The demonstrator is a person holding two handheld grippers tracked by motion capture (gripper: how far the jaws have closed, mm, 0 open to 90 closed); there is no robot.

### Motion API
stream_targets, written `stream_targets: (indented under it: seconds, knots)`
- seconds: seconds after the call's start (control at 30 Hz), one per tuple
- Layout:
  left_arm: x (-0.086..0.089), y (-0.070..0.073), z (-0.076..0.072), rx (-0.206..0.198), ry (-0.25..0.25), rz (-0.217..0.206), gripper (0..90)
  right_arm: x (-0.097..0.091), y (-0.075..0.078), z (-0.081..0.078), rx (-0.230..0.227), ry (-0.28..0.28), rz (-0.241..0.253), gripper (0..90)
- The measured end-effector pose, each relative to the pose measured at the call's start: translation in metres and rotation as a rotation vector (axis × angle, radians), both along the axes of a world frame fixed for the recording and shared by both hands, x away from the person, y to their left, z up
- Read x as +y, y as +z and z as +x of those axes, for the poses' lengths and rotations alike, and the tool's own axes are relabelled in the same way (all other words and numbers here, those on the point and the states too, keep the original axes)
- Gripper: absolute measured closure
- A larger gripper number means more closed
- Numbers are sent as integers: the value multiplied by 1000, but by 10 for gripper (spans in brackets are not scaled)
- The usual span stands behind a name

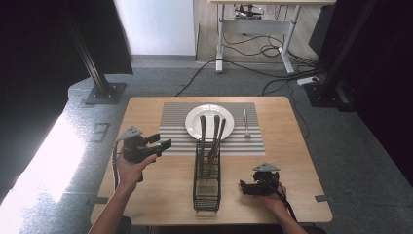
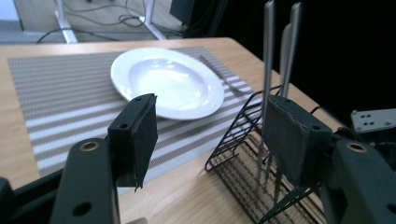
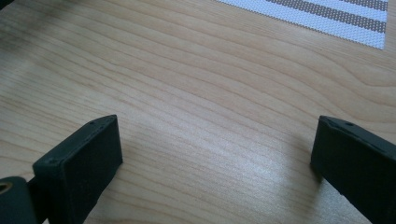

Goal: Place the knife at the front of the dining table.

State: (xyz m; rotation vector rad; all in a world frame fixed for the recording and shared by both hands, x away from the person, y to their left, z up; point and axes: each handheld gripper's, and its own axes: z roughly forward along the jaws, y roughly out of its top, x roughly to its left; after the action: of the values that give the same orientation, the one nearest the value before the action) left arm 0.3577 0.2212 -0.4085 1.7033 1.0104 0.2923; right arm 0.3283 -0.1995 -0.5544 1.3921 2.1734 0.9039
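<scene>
A black wire cutlery basket (image 1: 207, 181) (image 2: 243, 158) stands on the wooden table, with three metal utensils (image 1: 210, 136) (image 2: 280, 51) upright in it. Behind it a white plate (image 1: 209, 121) (image 2: 168, 81) rests on a striped placemat (image 1: 175, 124) (image 2: 60, 102). A fork (image 1: 246, 123) (image 2: 219, 70) lies on the mat right of the plate. My left gripper (image 1: 162, 141) (image 2: 212, 135) is open and held above the table, left of the basket and pointing toward it. My right gripper (image 1: 242, 187) (image 3: 219, 158) is open, low over bare wood right of the basket.
The table's front edge (image 1: 214, 220) runs close behind both hands. A corner of the placemat (image 3: 327, 14) lies ahead of the right gripper. Beyond the table there are a desk frame (image 1: 253, 29), floor cables (image 1: 272, 73) and black stands (image 1: 102, 87).
</scene>
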Motion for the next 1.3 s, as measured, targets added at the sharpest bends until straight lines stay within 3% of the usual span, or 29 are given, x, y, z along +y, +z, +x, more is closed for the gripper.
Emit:
stream_targets:
  seconds: [0.4,0.6,0.67,0.73,0.87,1.3]
  knots:
    - [-29,19,18,-28,-37,-66,373,0,-1,0,-6,2,3,18]
    - [-45,21,26,-17,-65,-36,379,0,-1,0,-6,1,4,18]
    - [-49,20,29,-5,-76,-52,381,0,-1,0,-5,1,4,18]
    - [-57,17,33,2,-79,-15,379,0,-1,-1,-6,2,4,18]
    - [-67,15,39,8,-87,0,384,0,-1,-1,-6,1,4,18]
    - [-86,0,53,44,-107,36,409,-1,-1,-1,-6,6,3,18]
